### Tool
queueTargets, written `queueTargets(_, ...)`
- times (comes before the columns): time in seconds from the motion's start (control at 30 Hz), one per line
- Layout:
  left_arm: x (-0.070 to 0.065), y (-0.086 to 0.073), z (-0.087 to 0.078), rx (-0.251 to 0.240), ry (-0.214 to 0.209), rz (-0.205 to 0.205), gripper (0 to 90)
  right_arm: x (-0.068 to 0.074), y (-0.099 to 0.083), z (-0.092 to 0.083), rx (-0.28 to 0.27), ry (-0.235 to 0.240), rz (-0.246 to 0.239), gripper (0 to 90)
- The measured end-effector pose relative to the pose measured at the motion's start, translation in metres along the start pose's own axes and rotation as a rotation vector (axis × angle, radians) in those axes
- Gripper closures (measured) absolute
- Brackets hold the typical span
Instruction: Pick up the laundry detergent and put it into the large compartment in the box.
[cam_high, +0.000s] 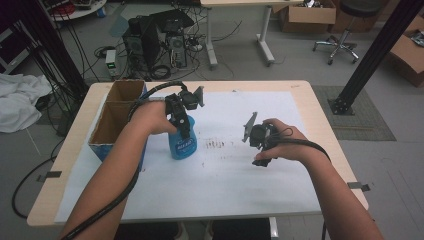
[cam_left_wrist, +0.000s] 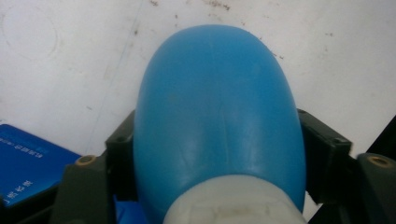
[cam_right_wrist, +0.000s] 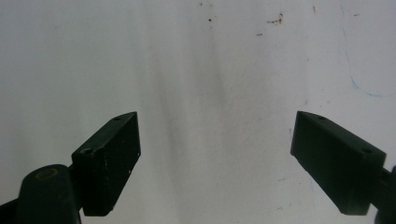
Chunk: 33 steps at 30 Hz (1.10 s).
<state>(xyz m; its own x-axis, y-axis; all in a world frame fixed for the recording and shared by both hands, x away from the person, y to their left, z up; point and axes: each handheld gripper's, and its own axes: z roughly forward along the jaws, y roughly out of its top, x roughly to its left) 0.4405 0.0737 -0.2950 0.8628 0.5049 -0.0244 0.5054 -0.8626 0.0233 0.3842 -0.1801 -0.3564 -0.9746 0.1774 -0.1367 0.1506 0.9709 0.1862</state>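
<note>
On the white sheet (cam_high: 225, 180) my blue bottle (cam_high: 182, 142) stands upright beside the cardboard box (cam_high: 116, 117). My left gripper (cam_left_wrist: 212, 154) clamps it between both jaws; my right gripper (cam_right_wrist: 215, 158) hangs open, well apart.

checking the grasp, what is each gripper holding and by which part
The left gripper is shut on the blue bottle, its jaws clamped on both sides of the body just below the white neck. The right gripper is open, holding nothing.
</note>
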Motion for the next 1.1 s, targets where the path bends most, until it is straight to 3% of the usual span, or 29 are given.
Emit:
queueTargets(0.07,0.001,-0.001,0.0,-0.006,0.005,-0.005,37.0,0.0,0.0,0.0,0.0,0.0,0.001,16.1)
queueTargets(0.57,-0.001,0.0,0.0,-0.008,0.029,-0.03,38.2,0.0,0.002,0.004,-0.004,0.003,-0.002,16.1)
queueTargets(0.87,0.002,-0.005,-0.01,-0.003,0.023,-0.104,38.2,0.001,0.001,0.002,-0.002,0.001,0.001,16.1)
queueTargets(0.93,0.002,-0.008,-0.02,0.001,0.024,-0.153,38.2,0.001,0.001,0.001,-0.003,0.0,0.001,16.1)
queueTargets(1.07,0.002,-0.012,-0.031,0.0,0.023,-0.188,38.2,0.0,0.0,0.0,-0.004,-0.002,0.001,16.1)
queueTargets(1.1,0.001,-0.016,-0.041,-0.001,0.024,-0.219,38.3,0.0,-0.001,0.0,-0.01,-0.003,-0.005,16.1)
